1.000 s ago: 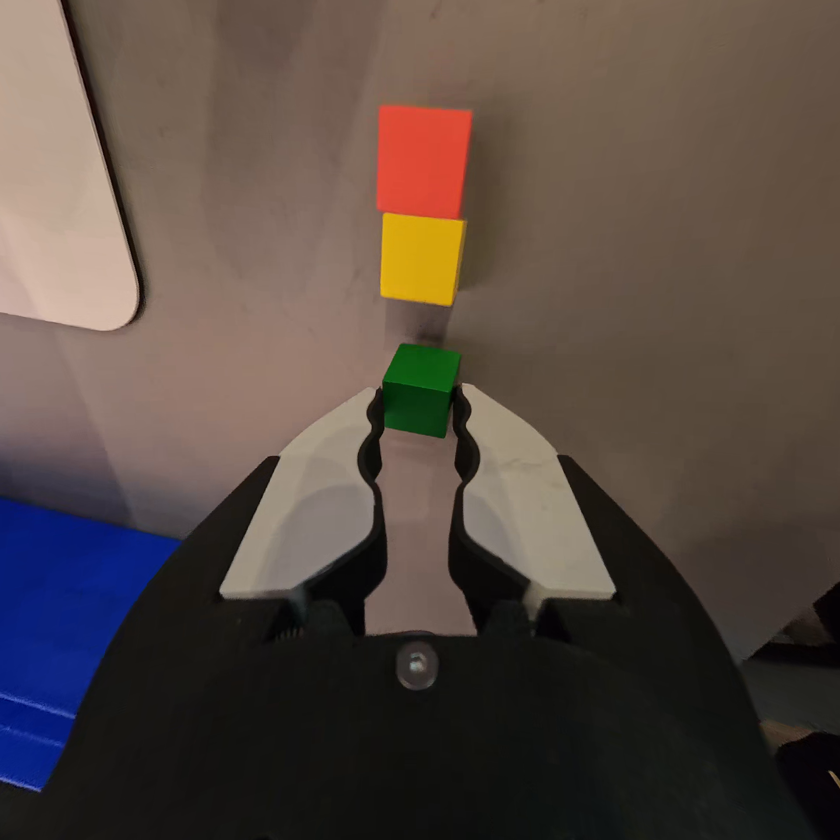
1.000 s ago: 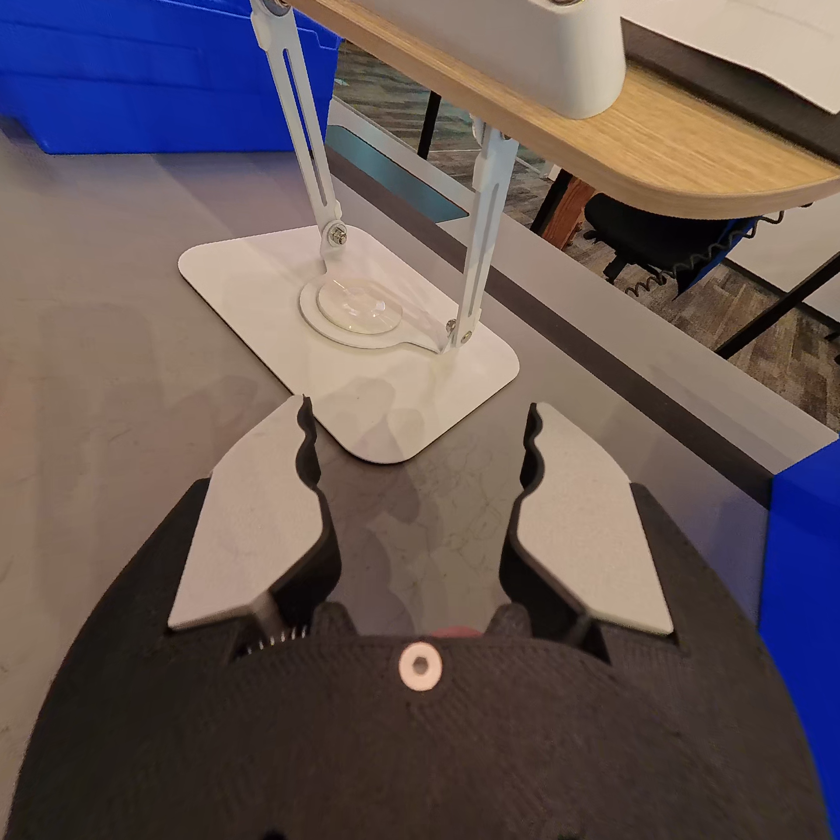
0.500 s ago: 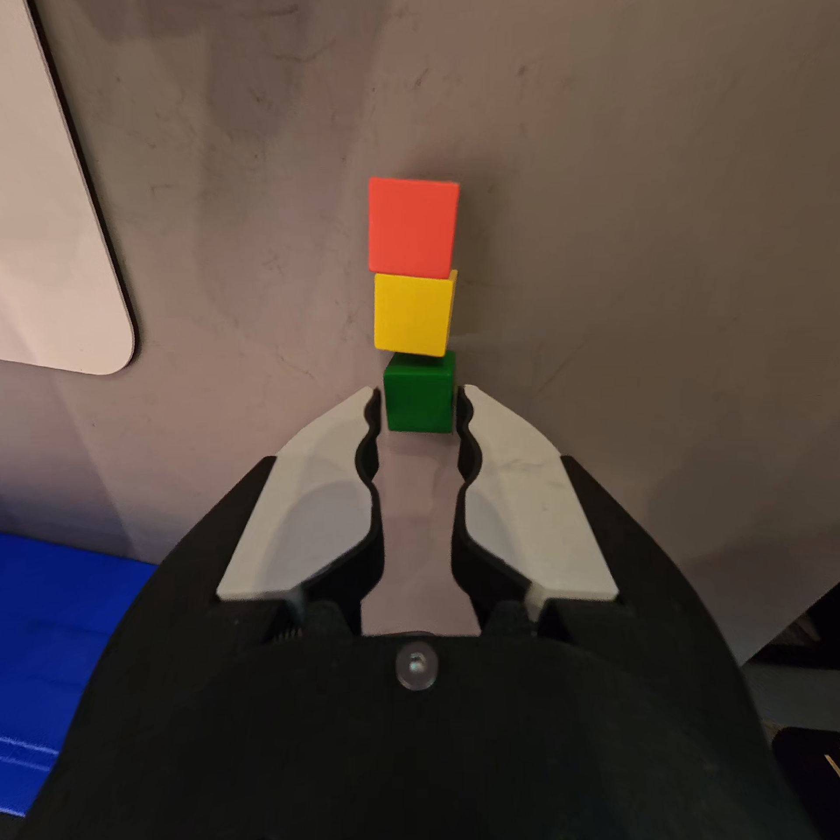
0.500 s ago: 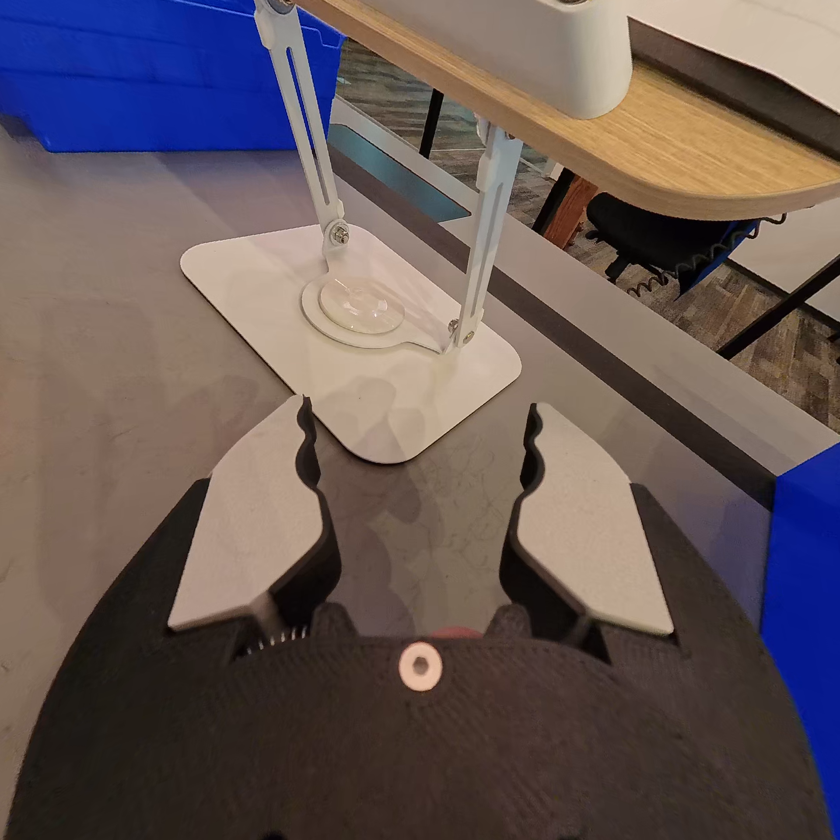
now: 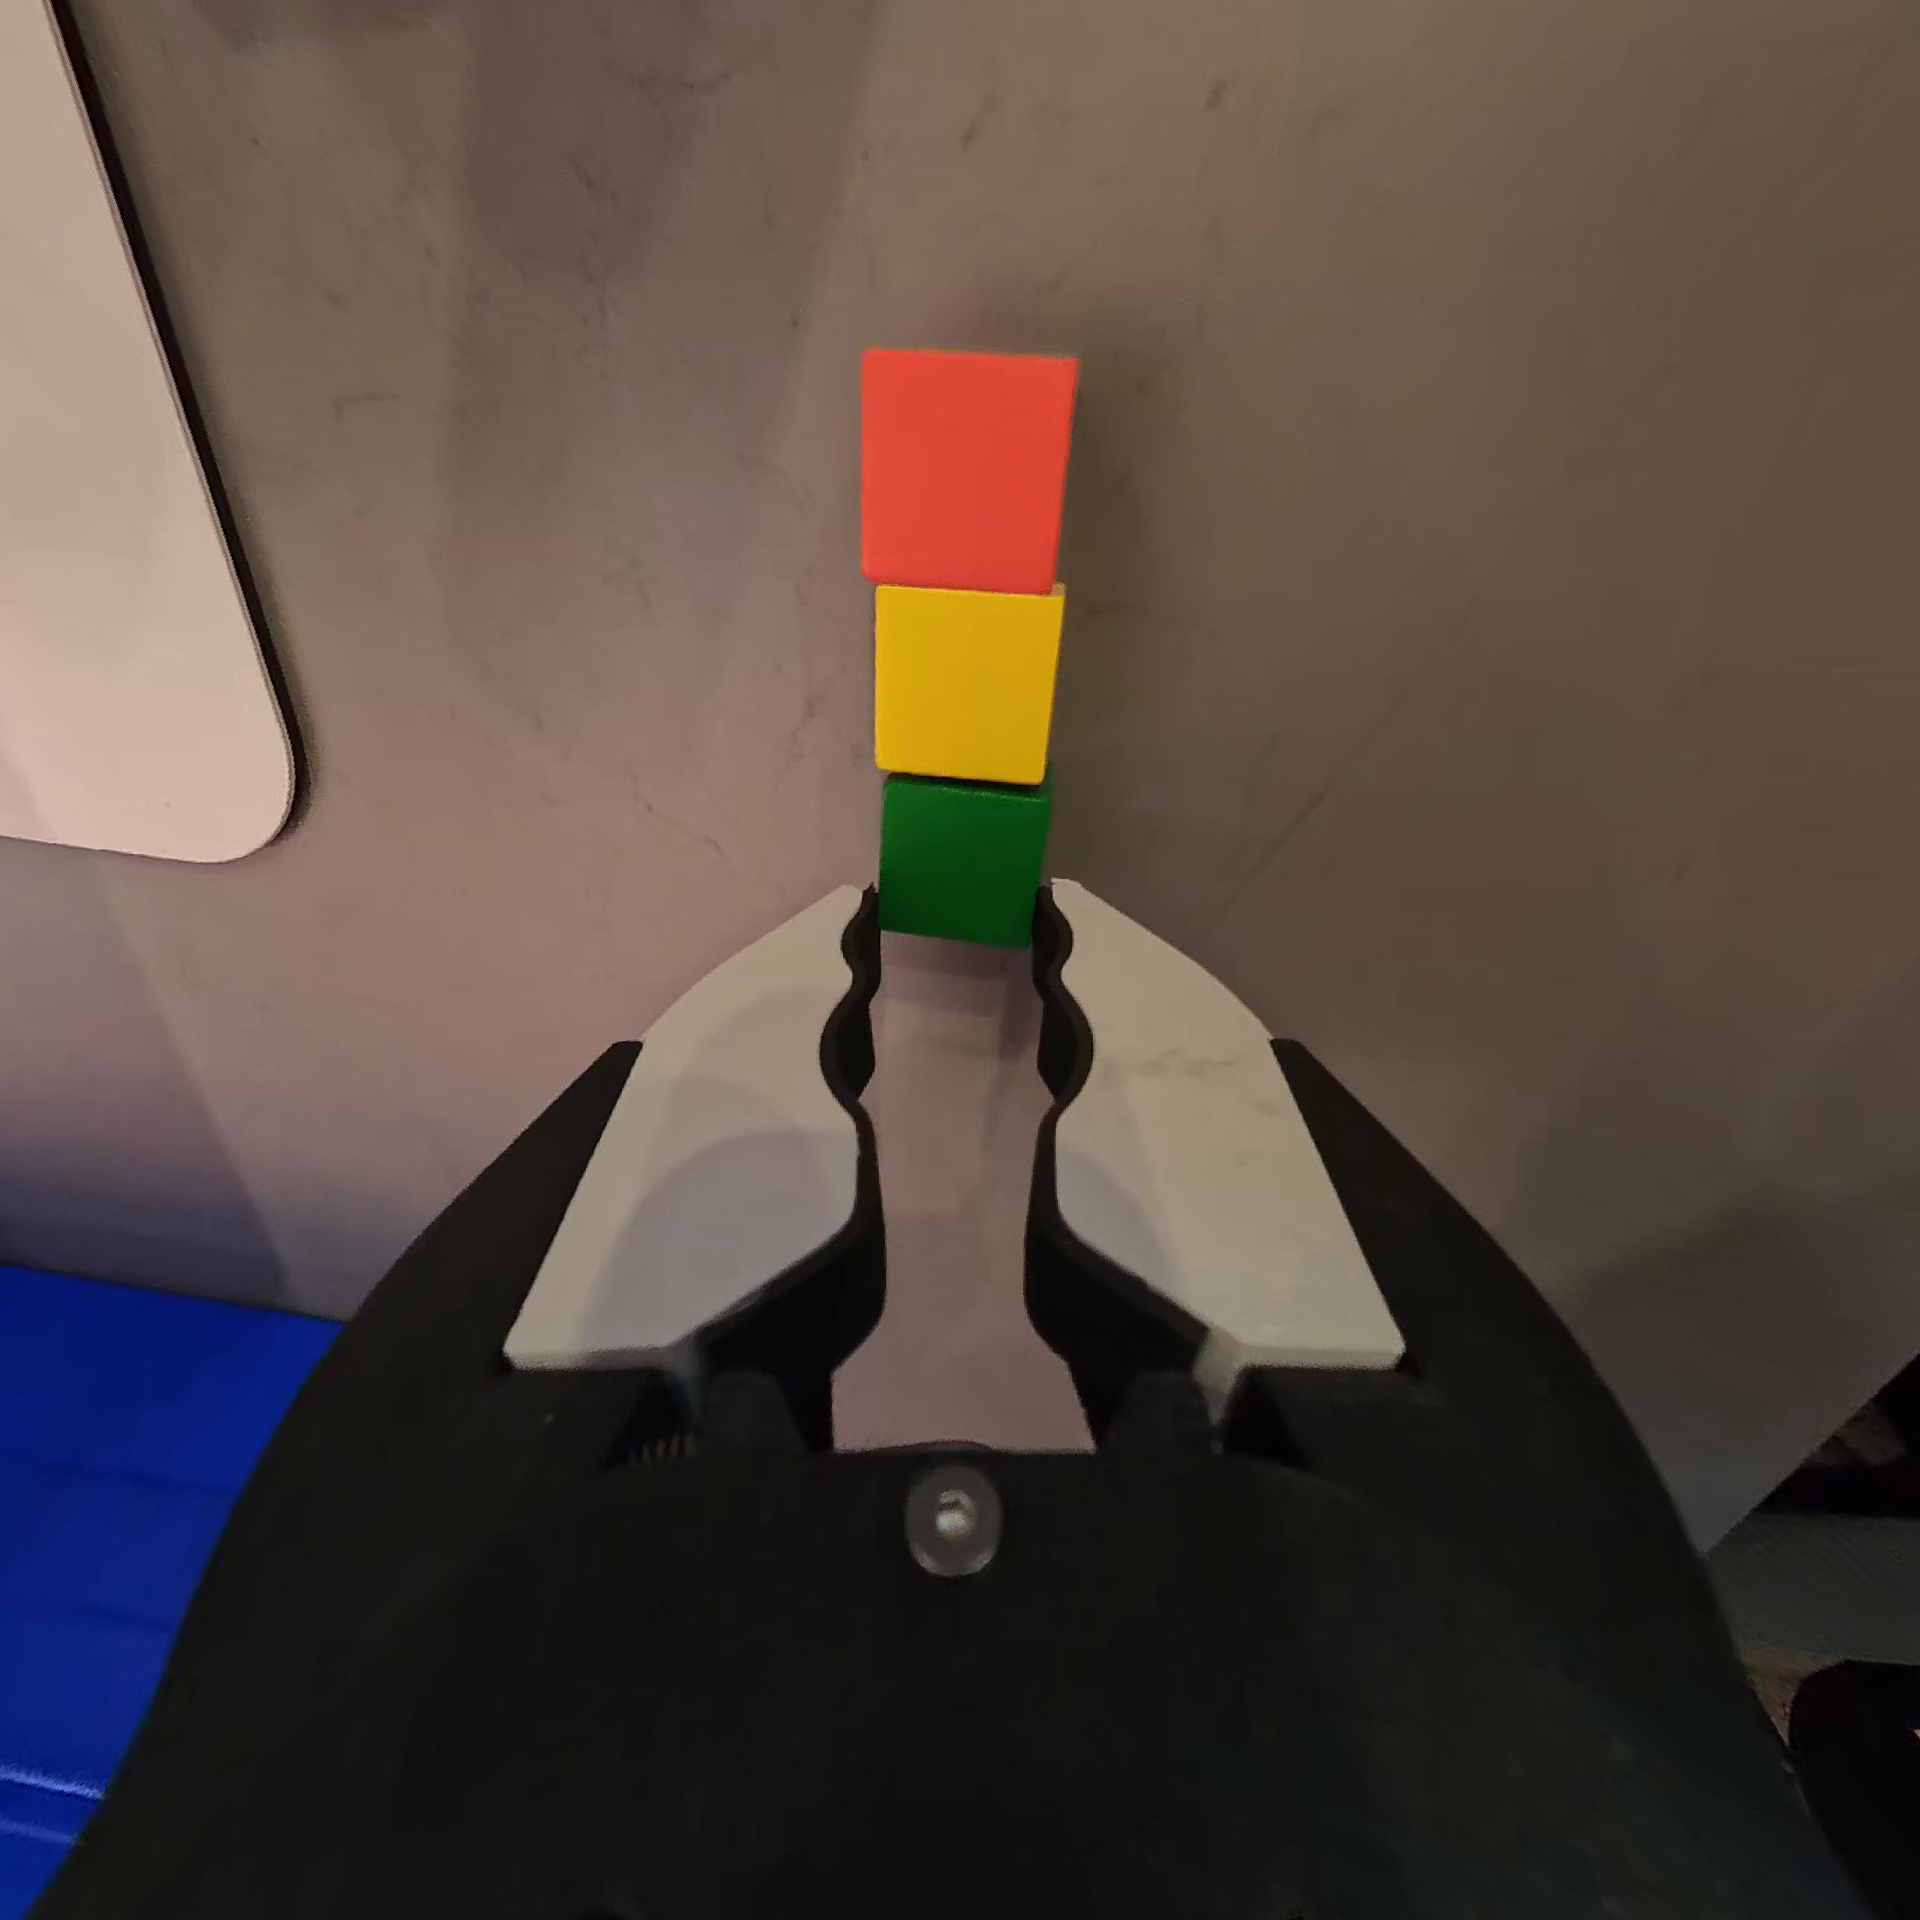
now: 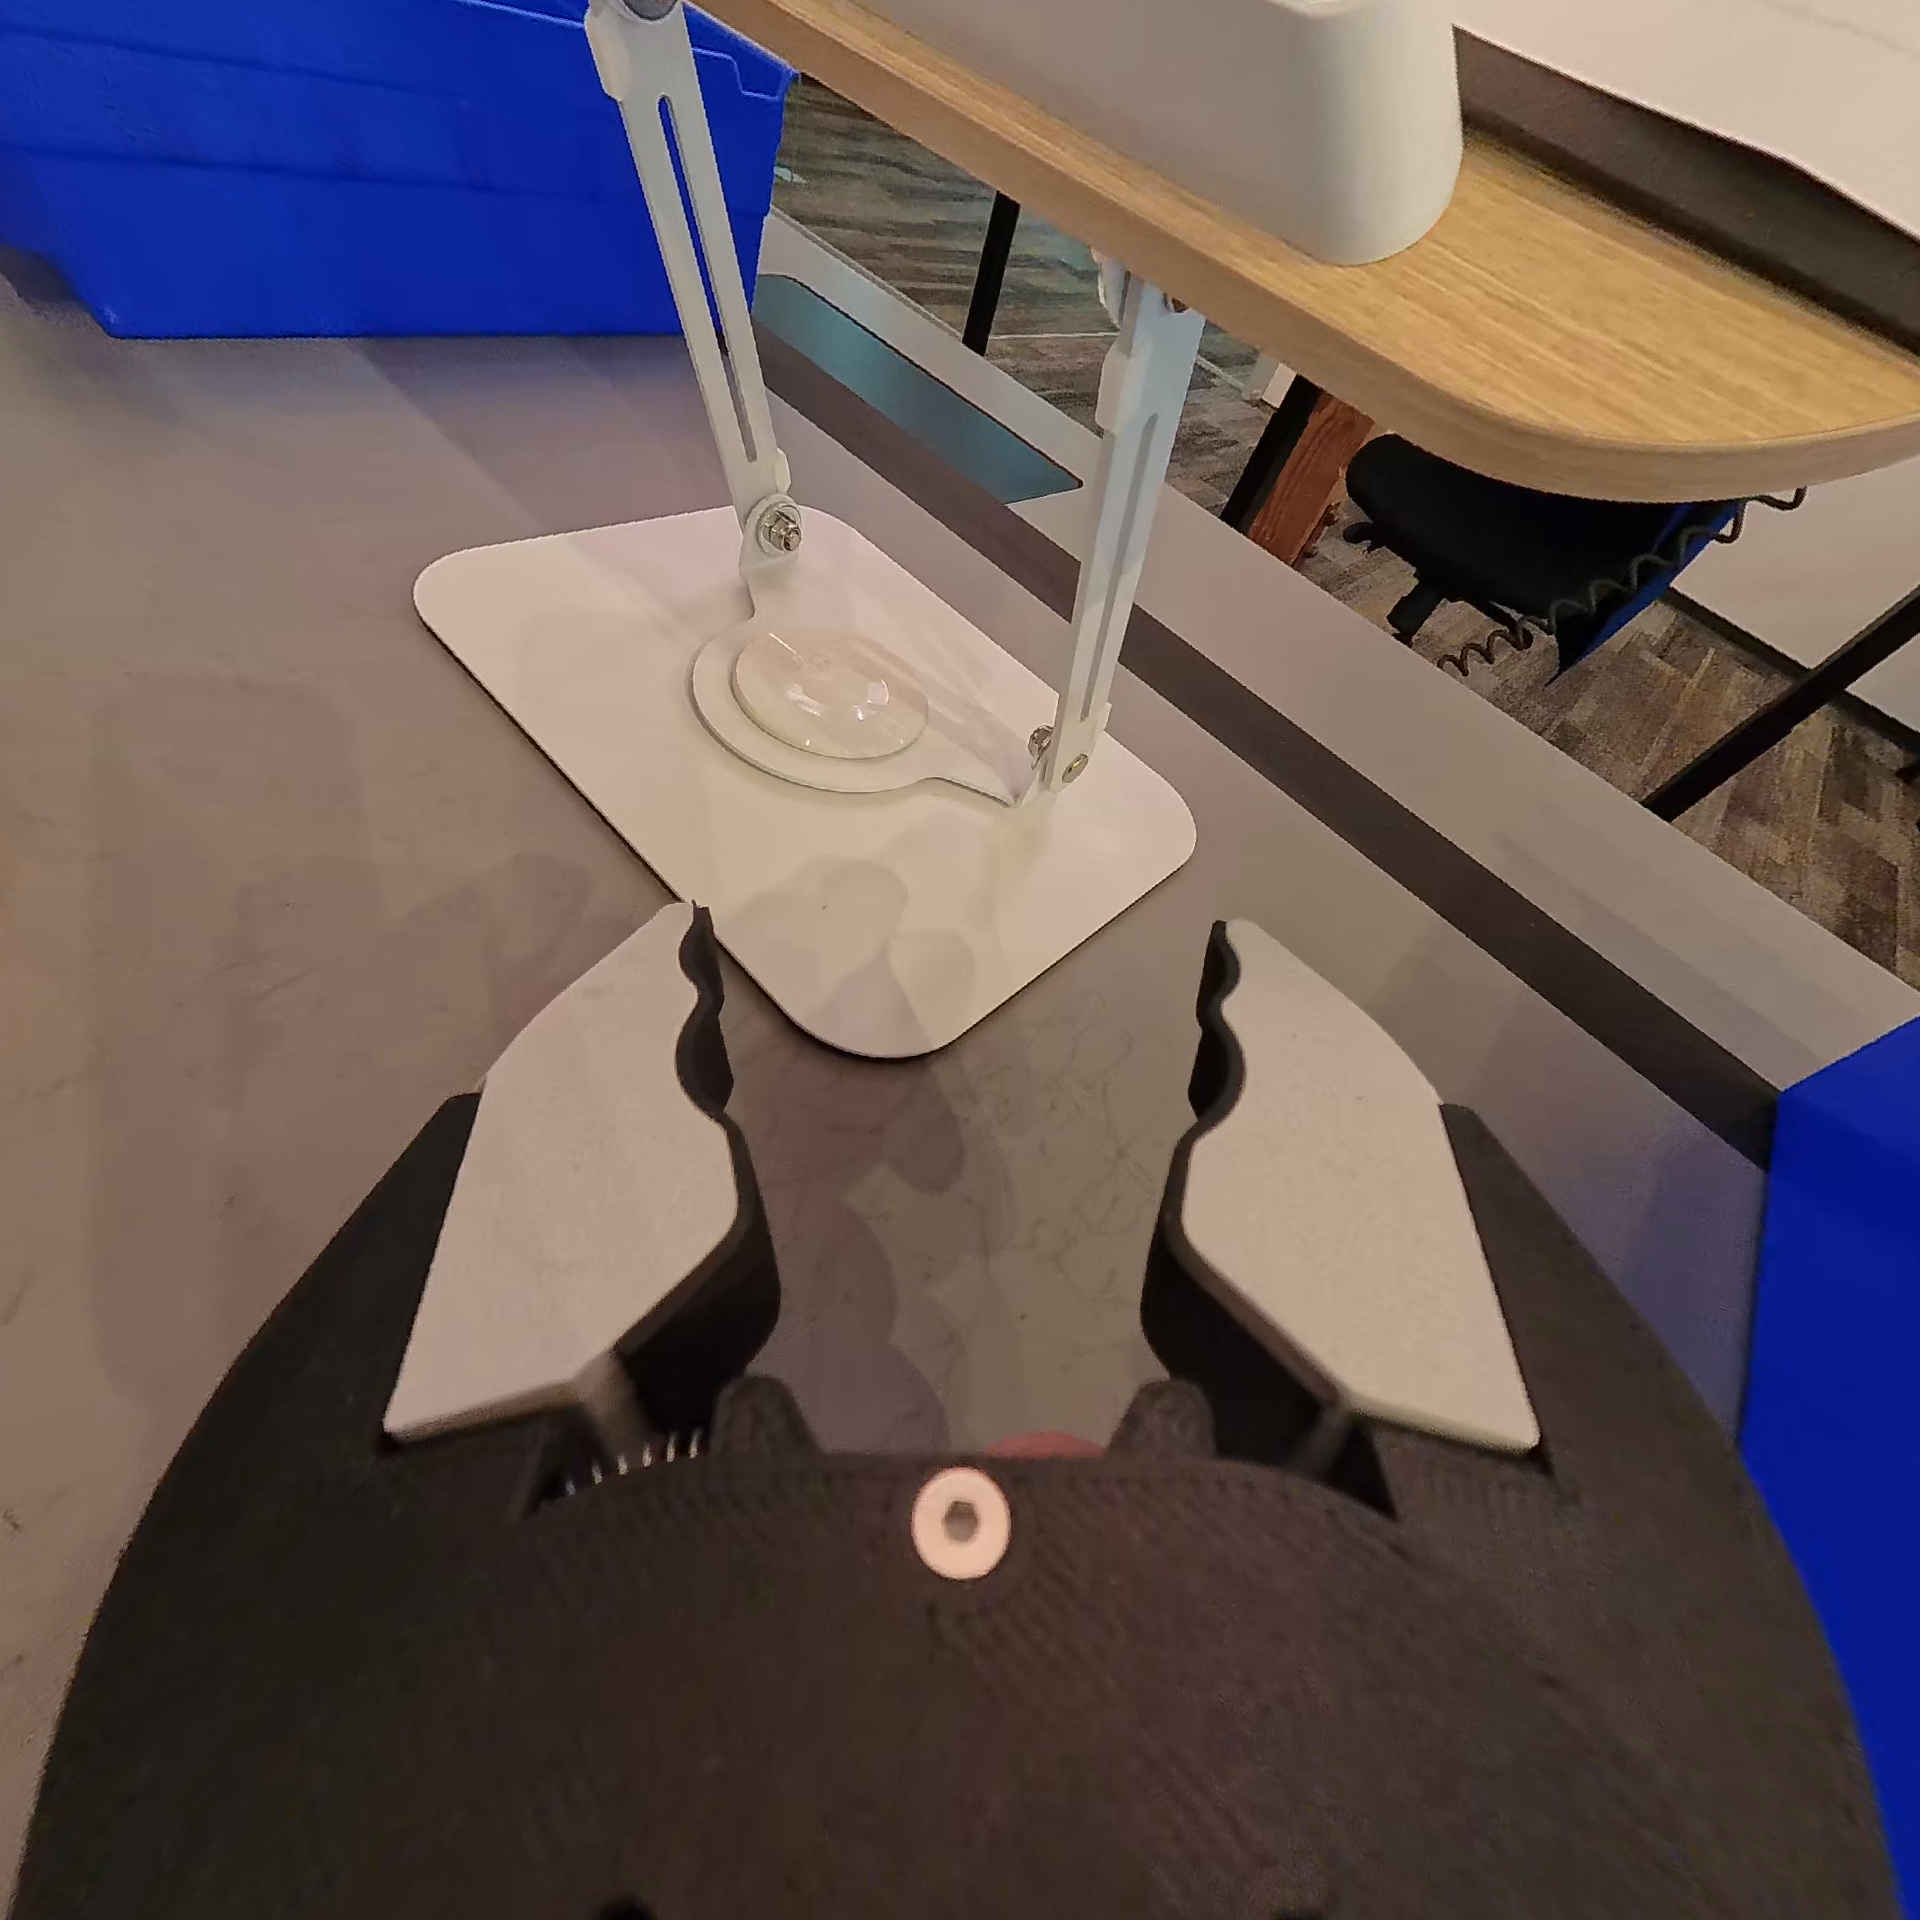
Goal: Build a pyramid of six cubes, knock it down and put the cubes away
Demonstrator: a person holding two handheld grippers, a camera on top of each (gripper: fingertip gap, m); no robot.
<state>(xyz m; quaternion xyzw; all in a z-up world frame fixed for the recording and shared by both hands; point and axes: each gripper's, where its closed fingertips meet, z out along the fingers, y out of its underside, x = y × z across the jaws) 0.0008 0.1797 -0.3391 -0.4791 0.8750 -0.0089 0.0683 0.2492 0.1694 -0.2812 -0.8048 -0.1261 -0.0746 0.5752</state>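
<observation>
Since the earlier frame the green cube [image 5: 961, 862] comes forward from a clear gap behind the yellow cube [image 5: 966, 681] until it meets it, so now green, yellow and red cube [image 5: 966, 468] make one straight row running from near to far on the grey table [image 5: 1455, 520]. The left gripper [image 5: 958, 914] has the green cube between its fingertips, and both black pads touch its sides, so it is gripping this cube. Whether the cube rests on the table or is a little lifted, I cannot tell well from this angle. The right gripper [image 6: 956, 935] has hardly moved; its jaws stand wide apart with only bare table between them.

Around: a white plate [image 5: 125, 520] lies at the far left of the cube row, well apart from it. In the right wrist view this is the white base [image 6: 810, 862] of a stand with two thin white arms [image 6: 1101, 582], just beyond the right fingertips. A blue bin [image 6: 364, 177] stands at the far left, another blue edge [image 6: 1839, 1351] at the near right. A wooden tabletop [image 6: 1558, 343] hangs above on the far right. Nothing lies between the row and the left gripper.
</observation>
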